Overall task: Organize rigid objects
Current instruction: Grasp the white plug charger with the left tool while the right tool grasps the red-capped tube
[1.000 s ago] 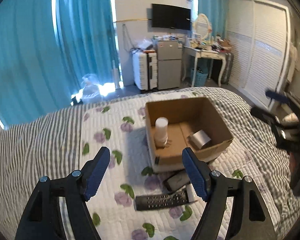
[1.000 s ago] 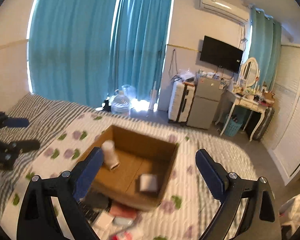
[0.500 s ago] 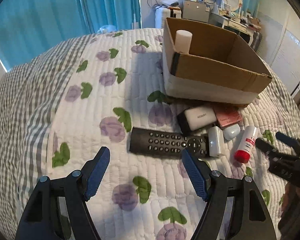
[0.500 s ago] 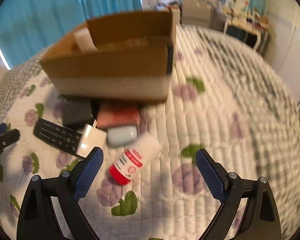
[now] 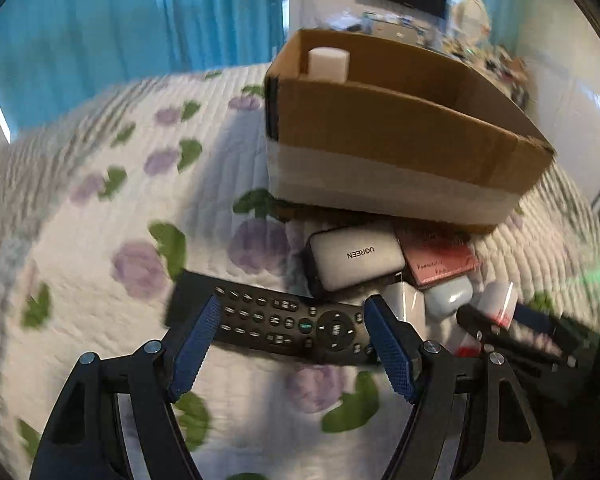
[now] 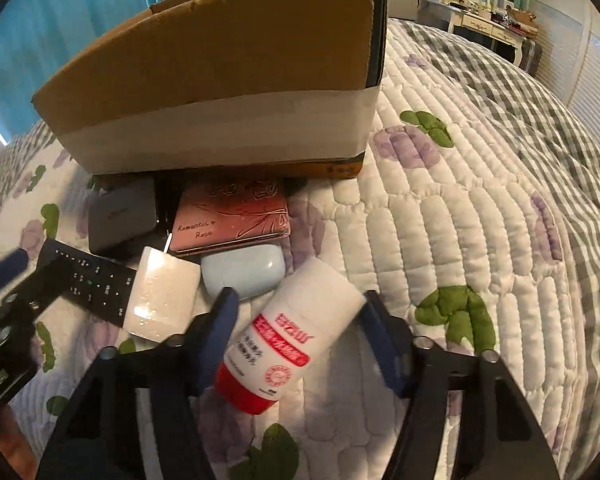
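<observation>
The white tube w/ red cap point(image 6: 296, 336) lies on the bed point(image 6: 480, 208), between your right gripper point(image 6: 300, 316) fingers, spread wide. L gripper point(image 5: 292, 336) is spread over the remote point(image 5: 272, 322). Next: squeeze, lift, drop in box point(image 6: 220, 92).
</observation>
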Action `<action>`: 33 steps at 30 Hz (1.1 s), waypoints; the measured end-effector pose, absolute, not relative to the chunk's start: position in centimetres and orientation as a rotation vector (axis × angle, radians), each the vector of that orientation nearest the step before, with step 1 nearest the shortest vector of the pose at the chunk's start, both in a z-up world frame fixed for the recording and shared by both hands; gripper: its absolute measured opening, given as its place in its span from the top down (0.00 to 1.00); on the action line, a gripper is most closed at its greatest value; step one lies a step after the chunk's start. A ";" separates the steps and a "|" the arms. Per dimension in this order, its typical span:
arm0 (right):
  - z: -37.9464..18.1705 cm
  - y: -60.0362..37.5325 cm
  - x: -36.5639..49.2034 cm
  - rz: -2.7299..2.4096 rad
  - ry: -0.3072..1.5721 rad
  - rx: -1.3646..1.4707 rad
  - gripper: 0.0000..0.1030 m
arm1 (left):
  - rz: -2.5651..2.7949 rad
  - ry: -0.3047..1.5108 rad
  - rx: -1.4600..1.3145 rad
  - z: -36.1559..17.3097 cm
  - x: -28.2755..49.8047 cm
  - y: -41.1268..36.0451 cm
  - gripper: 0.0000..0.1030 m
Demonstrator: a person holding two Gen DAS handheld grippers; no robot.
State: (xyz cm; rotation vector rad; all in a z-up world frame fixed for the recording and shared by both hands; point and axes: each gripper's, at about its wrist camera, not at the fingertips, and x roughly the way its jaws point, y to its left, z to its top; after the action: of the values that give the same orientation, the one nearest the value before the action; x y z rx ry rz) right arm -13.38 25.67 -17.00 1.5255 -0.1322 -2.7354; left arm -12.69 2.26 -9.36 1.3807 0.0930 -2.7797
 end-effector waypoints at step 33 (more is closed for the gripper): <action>-12.2 29.8 -13.5 -2.655 -0.123 1.401 0.63 | -2.842 -0.176 1.613 -13.0 -15.2 10.9 0.50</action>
State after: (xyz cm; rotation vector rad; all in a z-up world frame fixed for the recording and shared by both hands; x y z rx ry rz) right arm -13.54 29.79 -12.20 1.4008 -0.1230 -2.6547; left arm -15.17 10.94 -13.05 1.6130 -0.1763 -2.8424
